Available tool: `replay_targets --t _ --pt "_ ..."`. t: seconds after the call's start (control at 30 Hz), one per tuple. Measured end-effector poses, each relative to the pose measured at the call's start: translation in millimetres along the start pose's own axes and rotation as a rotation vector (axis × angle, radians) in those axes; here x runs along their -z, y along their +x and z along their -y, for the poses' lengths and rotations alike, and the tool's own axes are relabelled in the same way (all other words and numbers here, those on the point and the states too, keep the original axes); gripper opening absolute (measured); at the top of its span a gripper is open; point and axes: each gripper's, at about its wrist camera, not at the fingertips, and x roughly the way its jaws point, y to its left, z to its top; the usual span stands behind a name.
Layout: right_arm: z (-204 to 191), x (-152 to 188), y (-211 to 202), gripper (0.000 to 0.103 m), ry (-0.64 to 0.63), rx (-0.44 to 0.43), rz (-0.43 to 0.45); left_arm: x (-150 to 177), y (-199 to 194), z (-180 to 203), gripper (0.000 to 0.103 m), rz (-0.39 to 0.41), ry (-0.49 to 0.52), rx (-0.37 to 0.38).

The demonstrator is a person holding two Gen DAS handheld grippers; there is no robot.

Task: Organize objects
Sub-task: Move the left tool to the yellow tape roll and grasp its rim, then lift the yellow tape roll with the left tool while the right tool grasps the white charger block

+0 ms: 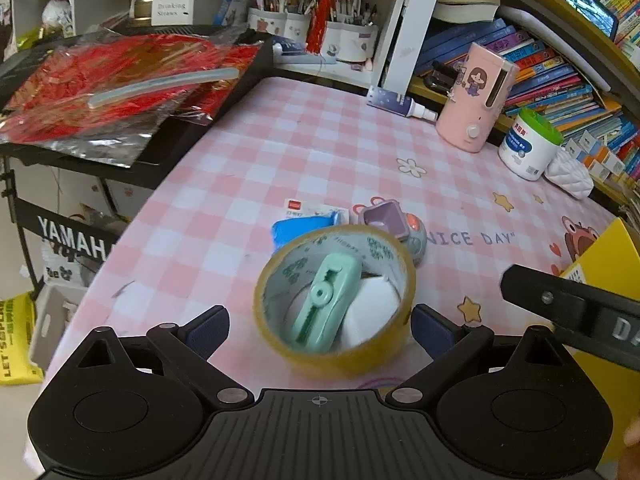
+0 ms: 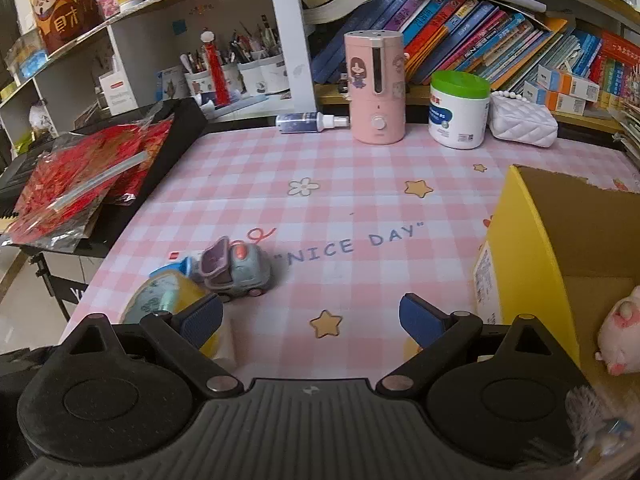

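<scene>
On the pink checked tablecloth (image 2: pixel 340 168), the yellow cardboard box (image 2: pixel 532 240) at the right already holds a pink plush toy (image 2: pixel 620 332), so I judge the sorting begun but far from done. Near the left edge the tape roll (image 1: pixel 334 300), with a mint-green gadget (image 1: pixel 326 300) and a white block (image 1: pixel 372 312) inside it, sits between the wide-spread fingers of the left gripper (image 1: pixel 320 326), ungripped. Just beyond it lie the toy car (image 2: pixel 236 270) and a blue packet (image 1: pixel 304 228), all left to box, while the right gripper (image 2: pixel 312 316) hangs wide and empty.

tape roll (image 1: pixel 334 300): glossy yellowish film | toy car (image 2: pixel 236 268): smooth plastic | box (image 2: pixel 560 248): matt cardboard, probably
</scene>
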Motion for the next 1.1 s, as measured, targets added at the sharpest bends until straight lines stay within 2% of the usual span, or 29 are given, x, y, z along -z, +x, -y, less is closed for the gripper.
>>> replay_targets --t 0.27,0.47,0.73,0.97,1.1 --pt "11 -2 6 0.097 0.006 0.011 -0.007 -5 22 3 0.098 -0.017 -0.021 0.020" --pt "13 -2 8 0.097 -0.002 0.011 -0.016 -4 27 4 0.093 -0.011 -0.019 0.025" --pt "12 -3 9 0.097 0.019 0.002 0.004 -3 -16 -2 0.093 0.115 -0.026 -0.013" --pt "-5 -1 13 0.097 -0.007 -0.036 -0.013 10 -39 -32 0.093 0.133 -0.113 -0.072" --pt "-25 6 21 0.096 -0.077 -0.080 -0.049 16 -49 -49 0.093 0.142 -0.148 -0.131"
